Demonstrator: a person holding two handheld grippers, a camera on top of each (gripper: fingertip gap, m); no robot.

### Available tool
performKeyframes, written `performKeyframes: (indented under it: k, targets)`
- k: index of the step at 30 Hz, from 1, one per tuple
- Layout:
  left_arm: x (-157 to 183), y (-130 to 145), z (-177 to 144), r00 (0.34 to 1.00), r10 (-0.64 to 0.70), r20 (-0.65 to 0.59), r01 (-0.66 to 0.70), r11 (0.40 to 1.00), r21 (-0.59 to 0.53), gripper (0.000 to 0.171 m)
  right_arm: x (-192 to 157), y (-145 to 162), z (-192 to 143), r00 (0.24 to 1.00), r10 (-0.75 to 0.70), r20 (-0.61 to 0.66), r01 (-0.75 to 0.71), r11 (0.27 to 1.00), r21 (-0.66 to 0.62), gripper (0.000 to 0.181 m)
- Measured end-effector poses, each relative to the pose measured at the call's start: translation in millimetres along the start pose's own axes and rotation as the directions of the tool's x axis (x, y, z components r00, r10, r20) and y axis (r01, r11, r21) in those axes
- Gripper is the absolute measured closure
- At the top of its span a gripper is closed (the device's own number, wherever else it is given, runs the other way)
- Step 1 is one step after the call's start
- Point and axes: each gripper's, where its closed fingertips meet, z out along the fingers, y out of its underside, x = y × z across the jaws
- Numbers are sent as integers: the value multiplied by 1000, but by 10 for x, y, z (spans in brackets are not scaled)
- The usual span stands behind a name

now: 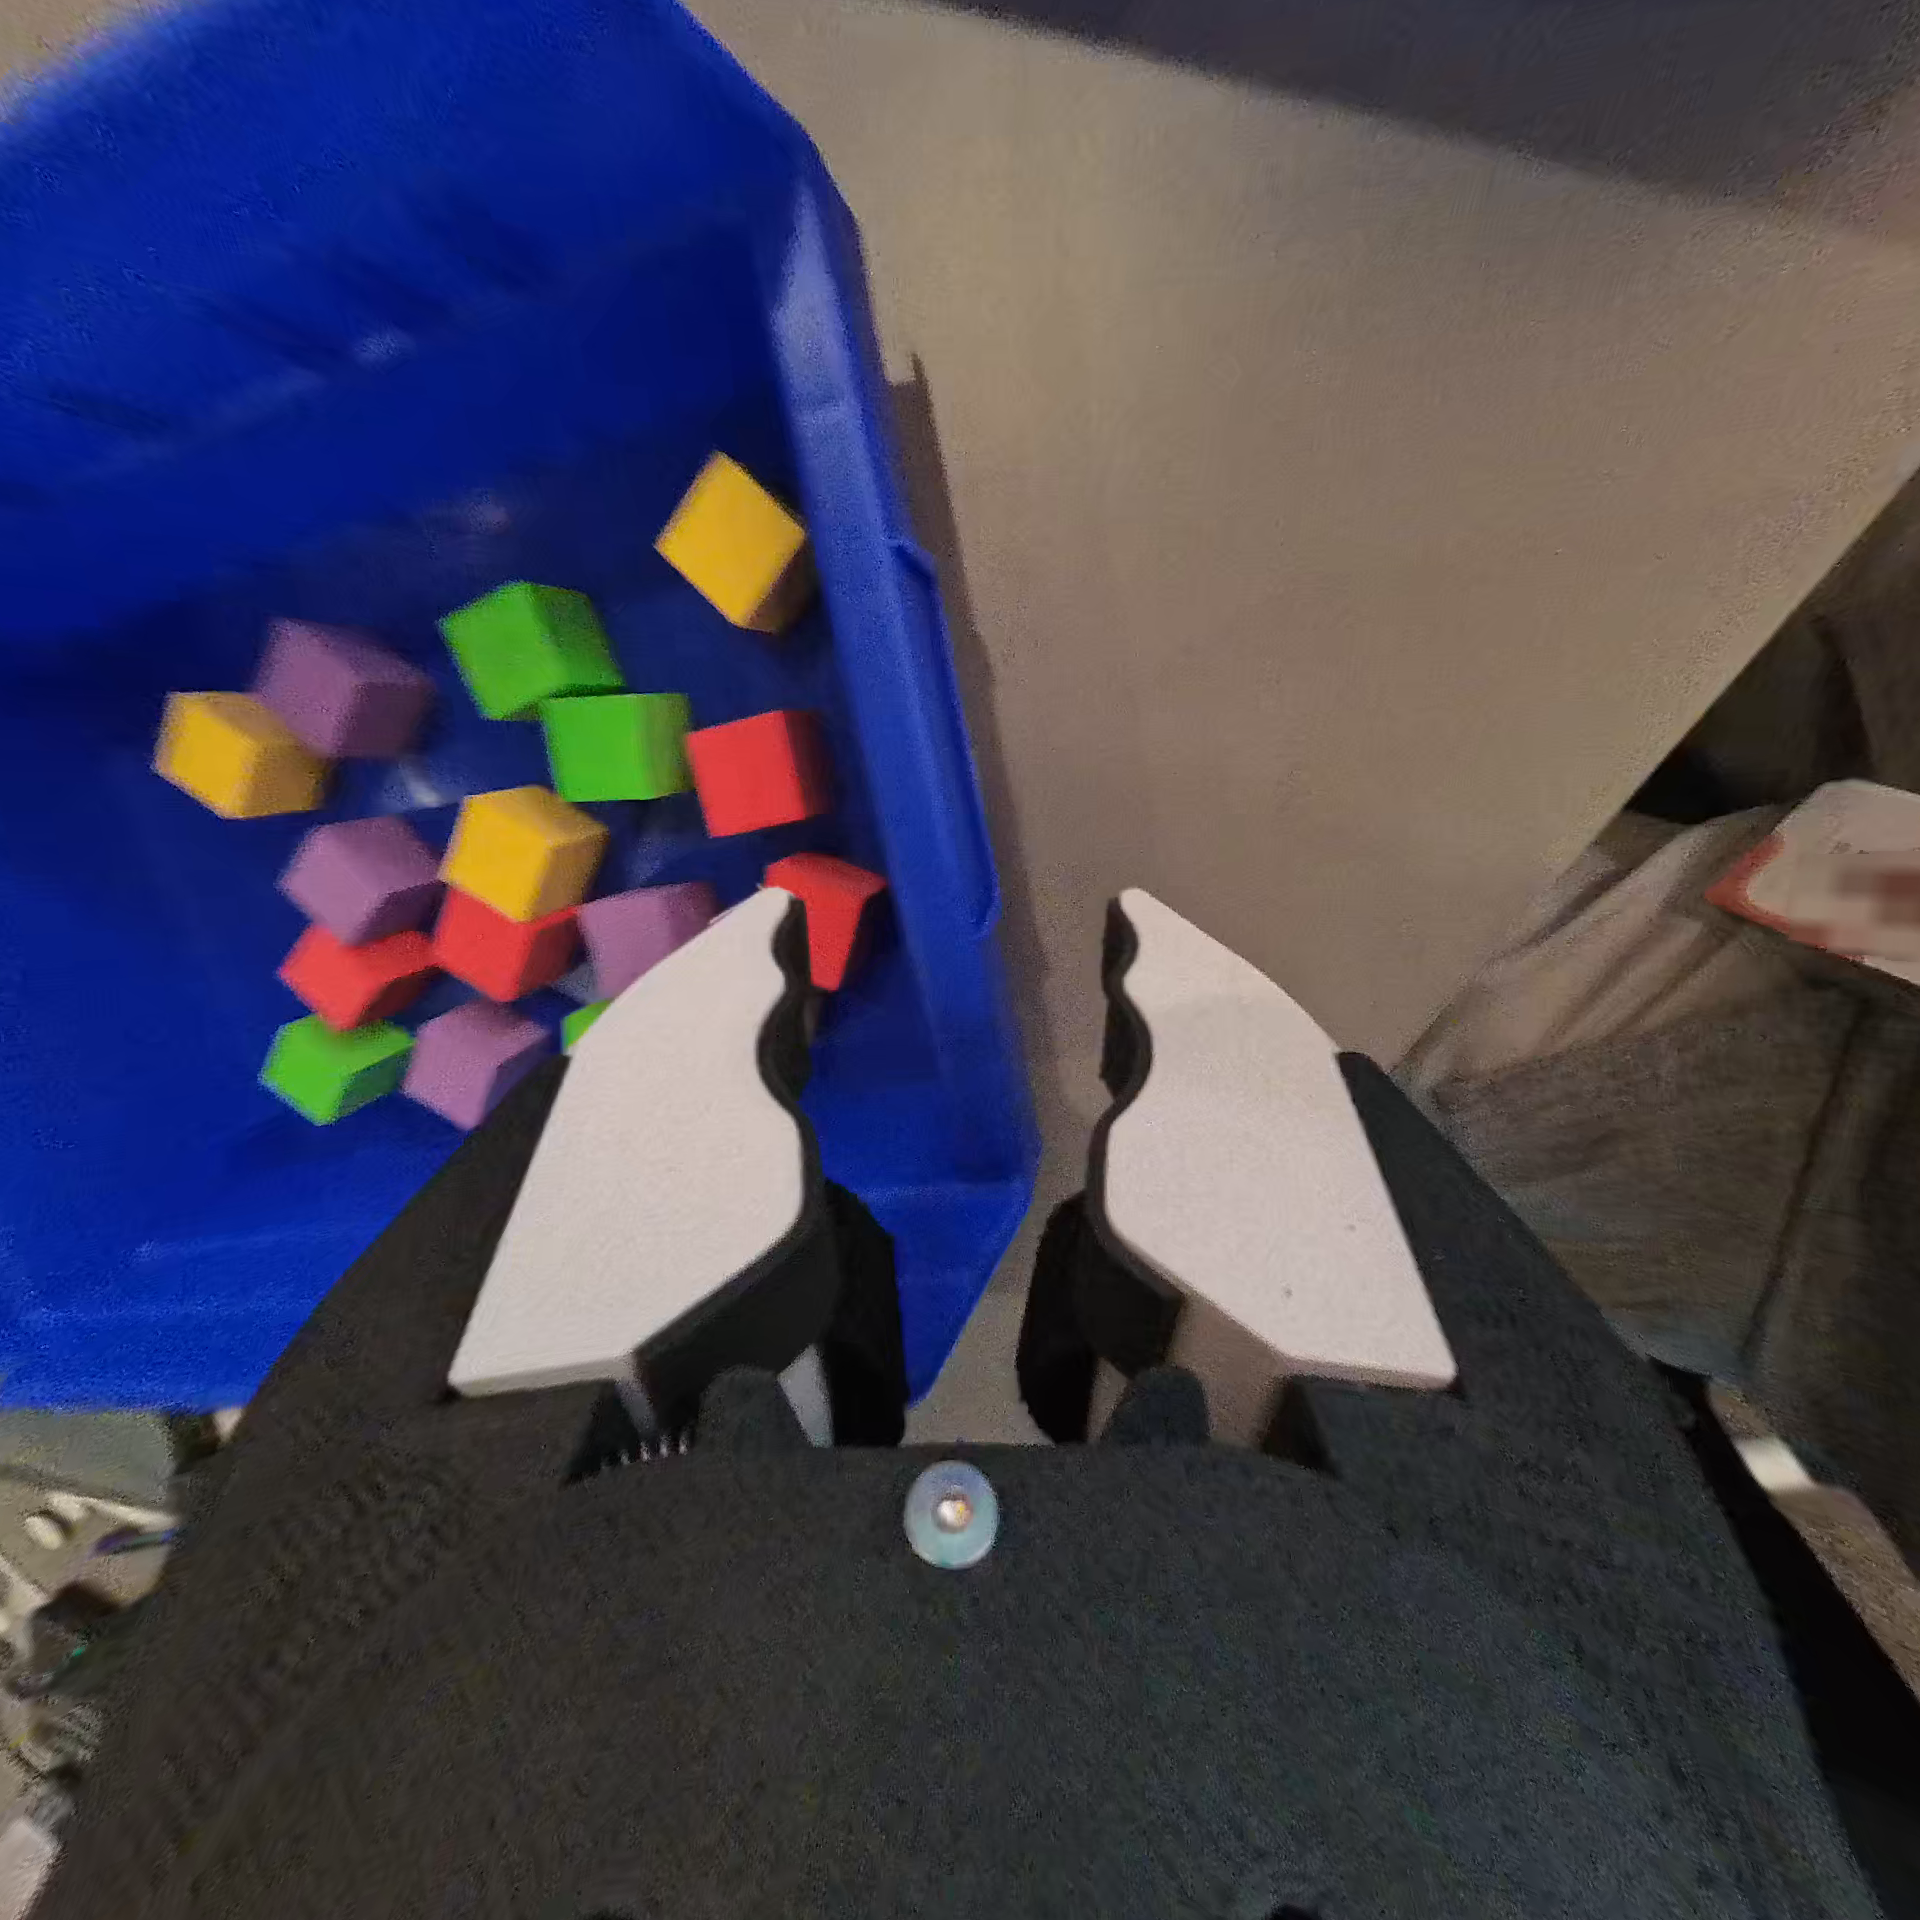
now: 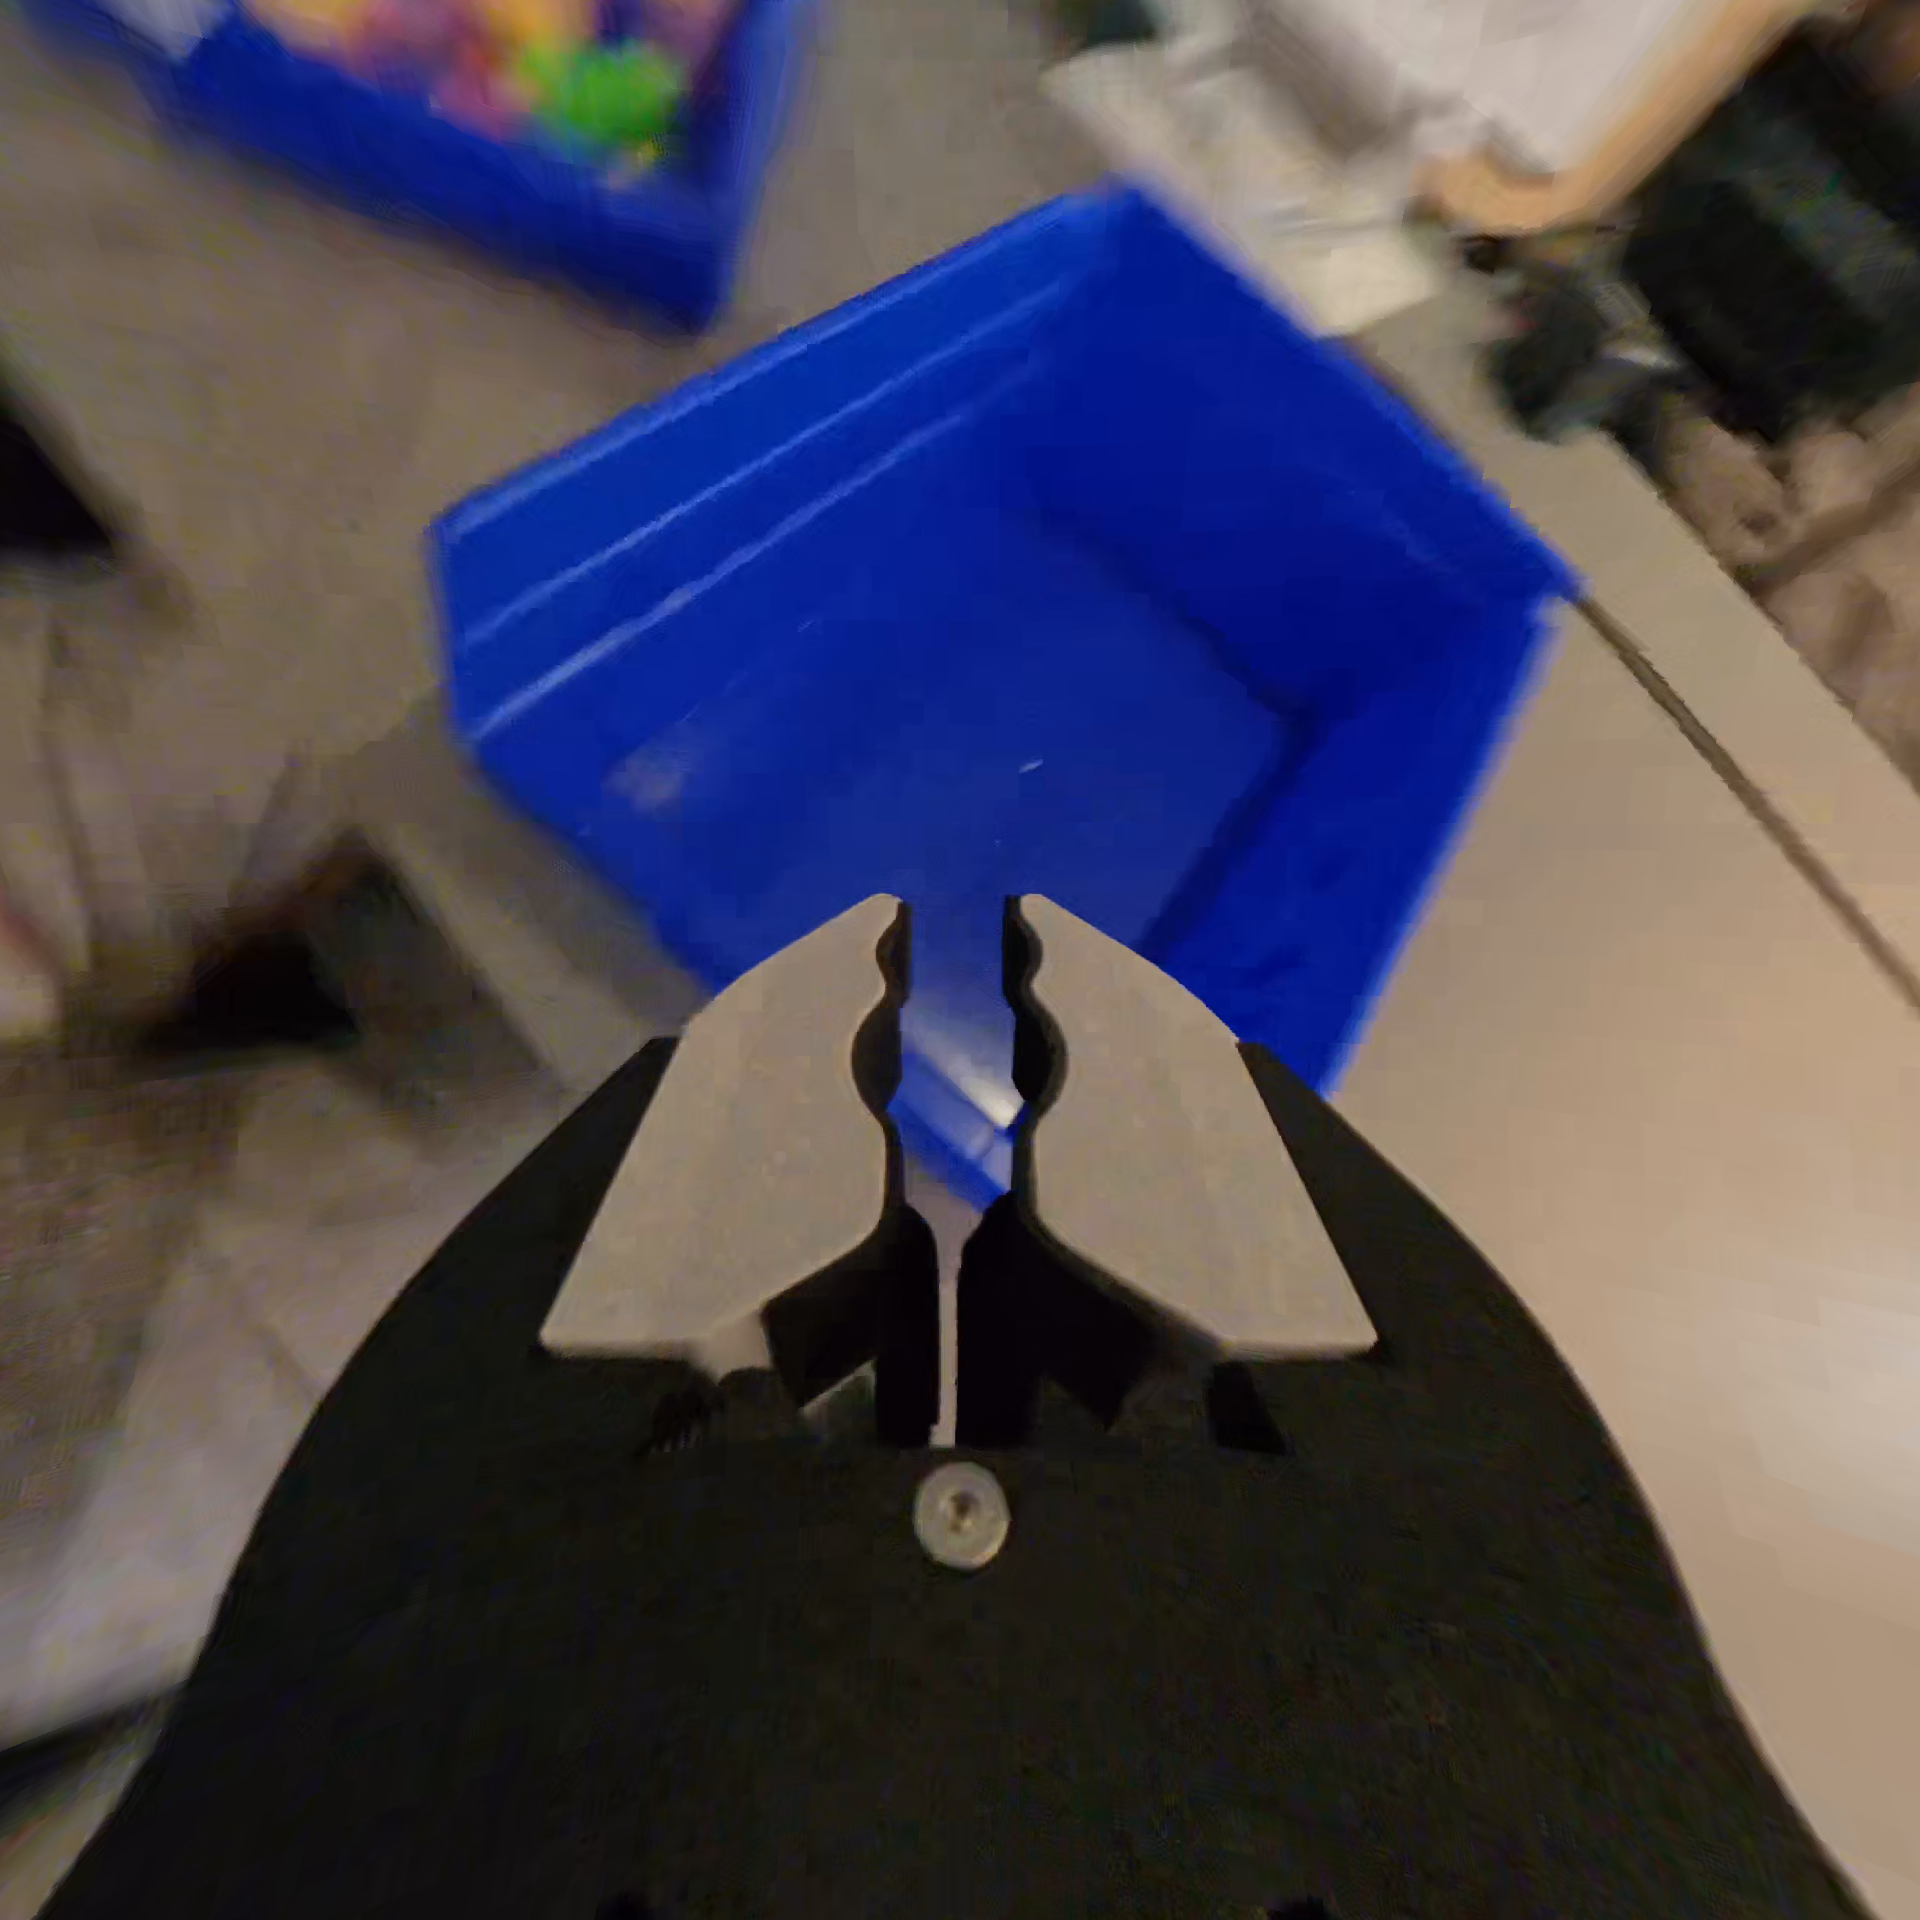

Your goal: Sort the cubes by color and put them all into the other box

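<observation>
Left gripper (image 1: 951,904): jaws wide apart, nothing between them. It hangs over the right-hand wall of a blue bin (image 1: 904,727), one finger (image 1: 665,1122) over the inside of the bin, the other over the beige table (image 1: 1299,520) beside it.

Inside that bin: a loose heap of small foam cubes in yellow, green, red and purple. A red cube (image 1: 826,920) lies just past the tip of the inner finger; a yellow cube (image 1: 732,540) sits apart from the heap, against the right wall. Whether the finger touches any cube cannot be told.

Right gripper (image 2: 958,904): jaws nearly together, a narrow gap left. The near corner of a second blue bin (image 2: 1039,675) shows in that gap; the picture is blurred, so I cannot tell if the pads actually pinch the rim. This bin looks tilted.

Farther off in the right wrist view, top left: another blue bin (image 2: 457,197) with blurred coloured contents, on the same table.
</observation>
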Motion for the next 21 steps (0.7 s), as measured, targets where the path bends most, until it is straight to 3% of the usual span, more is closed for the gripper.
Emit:
performKeyframes:
  k: [3,7,12,17,21]
  targets:
    - [22,-47,205,998,-14,-53,12,999,-36,113,-308,127,43,920,-330,211,360,925,-123,162]
    - [-10,38,401,997,-22,-68,12,990,-144,113,-386,300,183,773,-446,450,581,782,-224,151]
    - [-25,140,488,997,-27,-74,7,967,-255,113,-412,516,366,655,-411,633,692,664,-284,145]
    - [-16,187,573,997,-2,-81,-27,934,-356,131,-437,719,510,599,-359,716,738,595,-319,153]
    - [-29,157,601,995,-50,-91,15,935,-354,143,-478,758,557,623,-288,727,695,630,-346,158]
